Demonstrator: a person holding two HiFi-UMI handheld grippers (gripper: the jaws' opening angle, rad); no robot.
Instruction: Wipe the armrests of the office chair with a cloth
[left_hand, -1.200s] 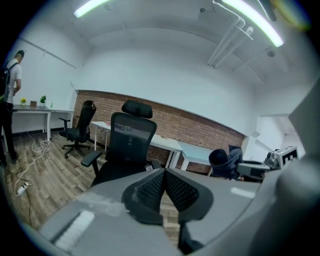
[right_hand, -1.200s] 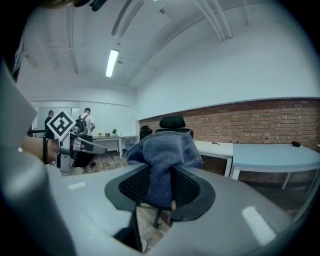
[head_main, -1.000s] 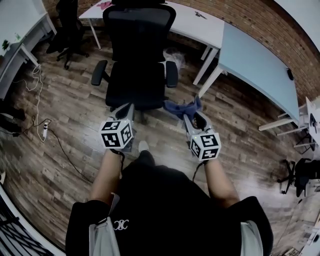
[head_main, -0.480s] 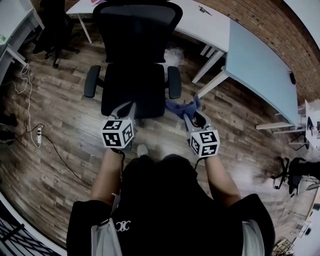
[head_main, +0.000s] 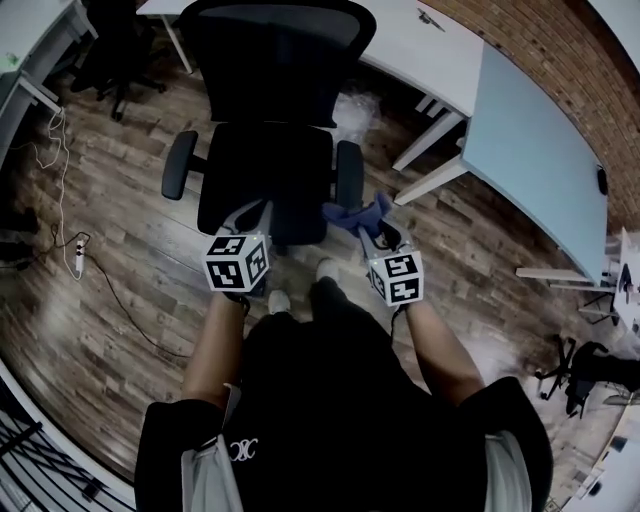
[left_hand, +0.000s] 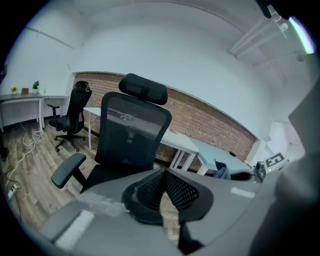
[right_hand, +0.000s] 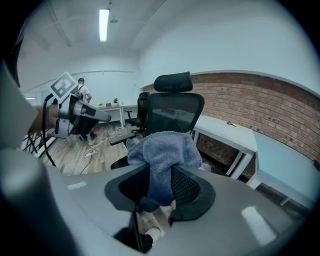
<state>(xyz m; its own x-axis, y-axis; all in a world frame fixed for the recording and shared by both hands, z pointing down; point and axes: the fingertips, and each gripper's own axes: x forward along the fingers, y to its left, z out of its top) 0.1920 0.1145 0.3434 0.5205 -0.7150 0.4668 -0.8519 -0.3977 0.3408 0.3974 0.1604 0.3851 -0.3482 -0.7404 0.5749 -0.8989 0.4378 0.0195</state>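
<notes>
A black office chair (head_main: 265, 180) stands right in front of me, with its left armrest (head_main: 178, 165) and right armrest (head_main: 348, 172) both bare. My right gripper (head_main: 372, 226) is shut on a blue cloth (head_main: 354, 214), which hangs just beside the near end of the right armrest. In the right gripper view the cloth (right_hand: 162, 155) bulges out above the jaws, in front of the chair back (right_hand: 172, 117). My left gripper (head_main: 250, 216) hovers over the seat's front edge, shut with nothing held. The left gripper view shows the chair back (left_hand: 132, 137) and one armrest (left_hand: 67, 170).
White desks (head_main: 530, 130) run along a brick wall behind and right of the chair. A second black chair (left_hand: 75, 112) stands at the far left. Cables and a power strip (head_main: 78, 258) lie on the wooden floor at left. My feet (head_main: 300, 285) are close to the chair base.
The chair has come nearer and now fills more of the head view. Both grippers sit closer to it, and the cloth now lies by the right armrest's near end.
</notes>
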